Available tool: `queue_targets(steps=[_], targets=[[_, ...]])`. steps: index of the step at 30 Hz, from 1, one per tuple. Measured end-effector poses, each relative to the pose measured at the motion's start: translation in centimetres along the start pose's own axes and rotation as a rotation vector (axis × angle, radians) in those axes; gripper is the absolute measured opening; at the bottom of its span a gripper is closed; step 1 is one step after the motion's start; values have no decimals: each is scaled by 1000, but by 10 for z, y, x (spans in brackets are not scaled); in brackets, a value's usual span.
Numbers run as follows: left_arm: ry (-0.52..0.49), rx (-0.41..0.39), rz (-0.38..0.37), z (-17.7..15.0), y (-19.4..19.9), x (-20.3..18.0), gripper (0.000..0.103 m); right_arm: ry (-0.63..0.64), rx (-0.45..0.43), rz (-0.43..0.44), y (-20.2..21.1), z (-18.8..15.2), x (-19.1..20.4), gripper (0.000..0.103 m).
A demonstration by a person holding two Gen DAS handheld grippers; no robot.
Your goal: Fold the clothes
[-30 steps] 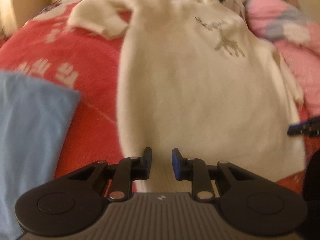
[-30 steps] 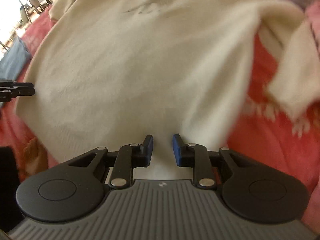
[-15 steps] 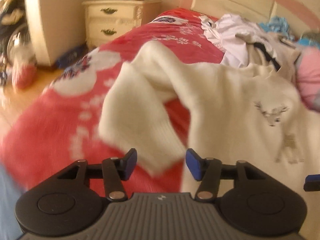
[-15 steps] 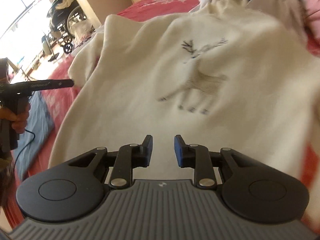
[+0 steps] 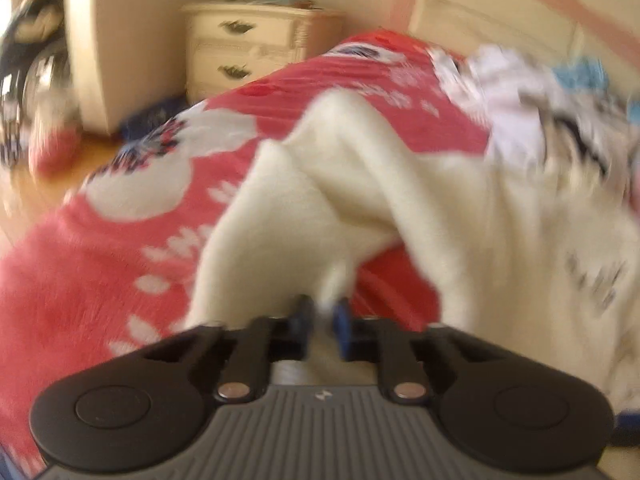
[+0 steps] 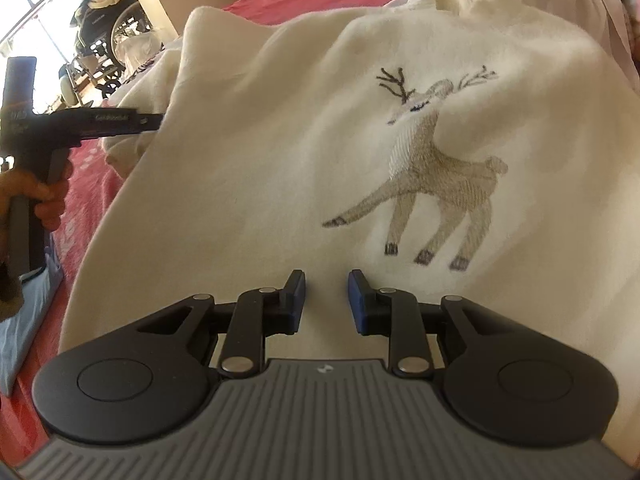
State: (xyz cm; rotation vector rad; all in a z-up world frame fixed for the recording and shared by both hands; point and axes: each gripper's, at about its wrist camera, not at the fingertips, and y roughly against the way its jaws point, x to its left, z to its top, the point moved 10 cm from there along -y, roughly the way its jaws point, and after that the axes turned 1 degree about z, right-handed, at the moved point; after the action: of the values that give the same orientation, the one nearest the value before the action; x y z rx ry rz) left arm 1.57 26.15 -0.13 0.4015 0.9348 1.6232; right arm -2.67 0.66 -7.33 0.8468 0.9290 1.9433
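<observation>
**Left tongs pinch sleeve cuff; right tongs spread over sweater**

The left tongs are closed on the cuff of the cream sweater's sleeve, which rises ahead of them over the red bedspread. Beyond its far edge stands a cream dresser. The right tongs hang spread above the sweater, the embroidered deer just ahead.

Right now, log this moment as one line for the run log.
task: fold clothes | left gripper: shut on sweater sleeve | right gripper: open, above sweater front | surface: red blanket
</observation>
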Motion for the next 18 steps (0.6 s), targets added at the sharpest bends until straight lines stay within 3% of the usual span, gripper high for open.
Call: queue_targets(steps=[8, 14, 18], targets=[[429, -74, -136, 72, 63, 107, 6, 103, 3, -46, -9, 12, 12, 23], [570, -108, -8, 111, 80, 193, 5, 72, 0, -39, -13, 10, 9, 23], [569, -128, 69, 128, 78, 224, 5, 65, -7, -43, -12, 9, 10, 24]])
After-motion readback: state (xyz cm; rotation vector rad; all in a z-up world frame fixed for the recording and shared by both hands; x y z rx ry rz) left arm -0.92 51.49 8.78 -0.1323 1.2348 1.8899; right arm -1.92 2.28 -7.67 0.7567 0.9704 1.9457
